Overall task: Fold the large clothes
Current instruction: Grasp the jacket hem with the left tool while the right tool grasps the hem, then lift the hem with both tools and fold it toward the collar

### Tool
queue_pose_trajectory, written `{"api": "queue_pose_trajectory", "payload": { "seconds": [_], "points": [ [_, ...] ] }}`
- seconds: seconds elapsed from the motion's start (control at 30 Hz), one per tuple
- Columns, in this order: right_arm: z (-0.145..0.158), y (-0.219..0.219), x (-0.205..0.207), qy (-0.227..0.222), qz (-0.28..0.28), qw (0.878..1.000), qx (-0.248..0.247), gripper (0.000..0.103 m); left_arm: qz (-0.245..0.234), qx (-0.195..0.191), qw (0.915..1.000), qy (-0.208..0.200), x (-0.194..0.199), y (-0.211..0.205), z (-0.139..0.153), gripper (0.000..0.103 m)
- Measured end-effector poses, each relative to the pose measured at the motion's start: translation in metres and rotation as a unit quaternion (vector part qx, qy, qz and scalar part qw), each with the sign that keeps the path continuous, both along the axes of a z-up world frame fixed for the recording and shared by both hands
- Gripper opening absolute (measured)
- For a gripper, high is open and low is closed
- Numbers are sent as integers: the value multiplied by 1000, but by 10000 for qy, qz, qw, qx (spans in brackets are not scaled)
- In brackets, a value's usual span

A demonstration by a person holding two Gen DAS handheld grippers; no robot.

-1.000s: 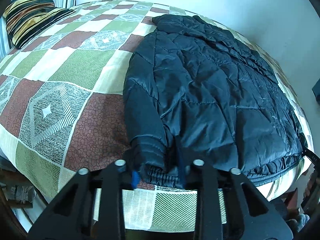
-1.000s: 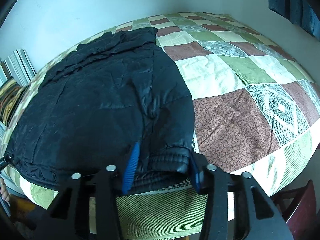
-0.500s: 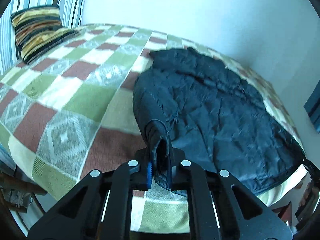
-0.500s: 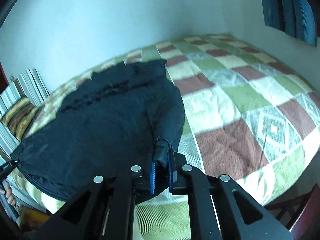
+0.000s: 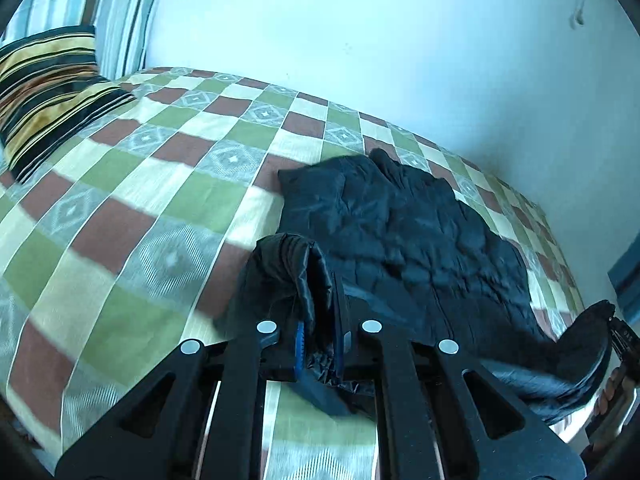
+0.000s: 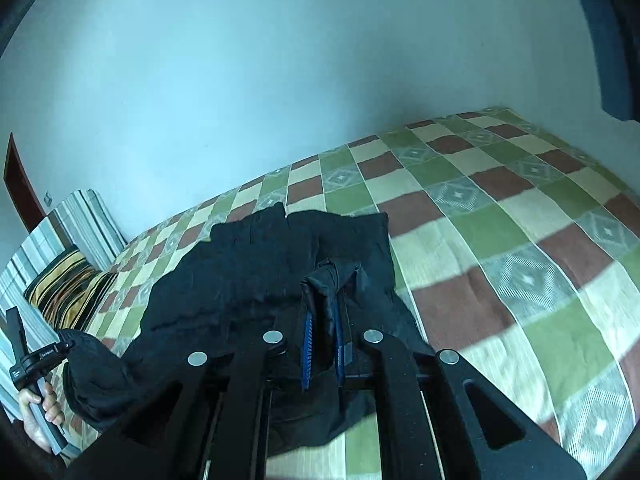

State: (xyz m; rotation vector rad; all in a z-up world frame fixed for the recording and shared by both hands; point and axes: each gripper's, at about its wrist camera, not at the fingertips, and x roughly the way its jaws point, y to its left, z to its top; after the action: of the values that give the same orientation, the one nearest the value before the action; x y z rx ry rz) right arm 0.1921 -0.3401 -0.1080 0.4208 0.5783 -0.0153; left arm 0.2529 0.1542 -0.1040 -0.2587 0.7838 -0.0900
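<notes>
Left wrist view: one black jacket (image 5: 400,236) lies on one bed (image 5: 132,216) covered in green, brown and cream checks. Left gripper (image 5: 320,344) is clenched on a bunched corner of the jacket's near hem; the fold of fabric stands up between the blue pads (image 5: 299,344) and is lifted off the cover. Two pillows at far left: one with yellow and black stripes (image 5: 48,92), one with grey and white stripes (image 5: 104,12) standing behind it against the wall (image 5: 360,40).

Right wrist view: right gripper (image 6: 322,336) is clenched on the other near corner of the same hem, cloth pinched between its pads and raised. The far part of the jacket, collar end toward the wall, rests on the bed, near the far edge. At lower left, one hand (image 6: 40,412) holds the handle of the left gripper, with the jacket's lifted corner beside it.

Open room: wide bare cover to the right of the jacket in this view, and wide bare cover between jacket and pillows in the left view. A narrow strip of cover separates the collar from the wall. One dark blue curtain edge (image 6: 612,40) at upper right.
</notes>
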Motion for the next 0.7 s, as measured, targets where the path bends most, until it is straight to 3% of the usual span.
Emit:
{"api": "queue_pose_trajectory", "payload": {
  "seconds": [0.2,0.4,0.57,0.7],
  "points": [
    [-11,-6,88,259,-146,9995,-58,8,87,205,9995,205,81,-12,-16,10],
    [-63,-17,153,977,-236,9949,-24,8,78,638,9965,537,149,-29,-54,10],
    [-100,-21,177,1367,-243,9903,55,9,-2,808,9936,791,176,-37,-87,12],
    [-96,-23,173,1304,-196,9912,120,13,-33,833,9941,688,174,-37,-87,22]
  ]
}}
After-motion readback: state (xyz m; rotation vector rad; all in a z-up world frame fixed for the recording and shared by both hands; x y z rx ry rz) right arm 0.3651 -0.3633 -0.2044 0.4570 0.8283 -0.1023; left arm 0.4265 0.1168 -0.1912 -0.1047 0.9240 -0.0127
